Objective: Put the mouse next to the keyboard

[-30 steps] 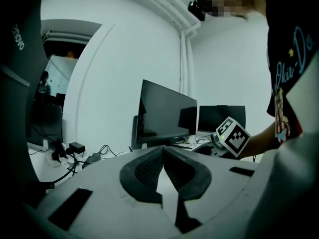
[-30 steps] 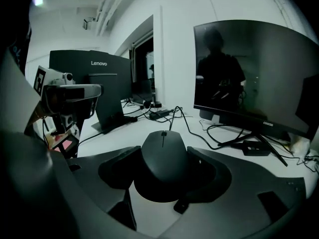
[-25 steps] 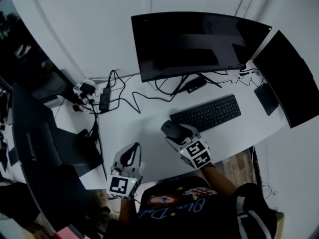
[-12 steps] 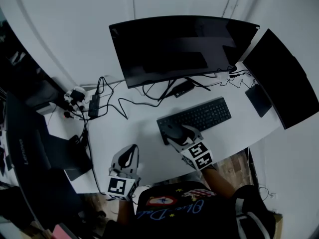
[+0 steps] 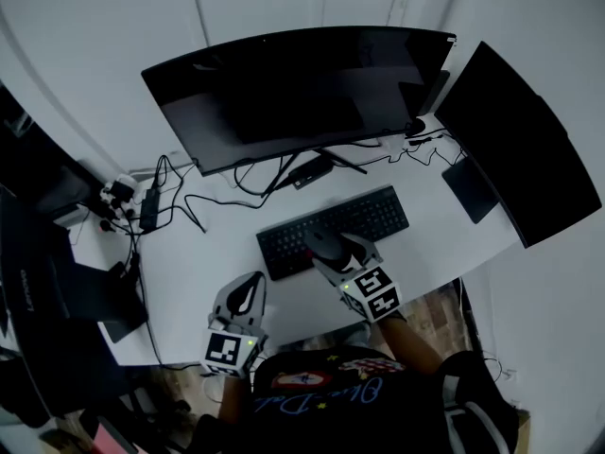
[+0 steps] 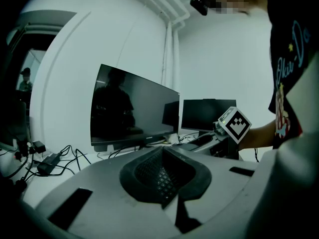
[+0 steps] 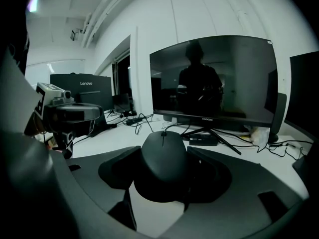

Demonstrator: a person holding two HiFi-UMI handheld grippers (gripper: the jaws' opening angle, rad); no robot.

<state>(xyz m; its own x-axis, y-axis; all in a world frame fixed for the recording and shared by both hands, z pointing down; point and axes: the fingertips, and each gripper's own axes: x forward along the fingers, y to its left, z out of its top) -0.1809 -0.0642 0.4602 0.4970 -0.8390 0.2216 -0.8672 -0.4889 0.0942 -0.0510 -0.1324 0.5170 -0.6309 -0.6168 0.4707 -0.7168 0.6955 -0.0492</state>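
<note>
The right gripper (image 5: 336, 252) pinched the black mouse (image 7: 163, 163) between its jaws, holding it over the near edge of the keyboard (image 5: 371, 218) in the head view, apparently clear of the worktop (image 5: 213, 253). The left gripper (image 6: 162, 176) hung near the worktop's front edge, jaws pressed together on nothing. The pickup looked done. What remained was lowering the mouse onto bare worktop just beside the keyboard and letting go.
</note>
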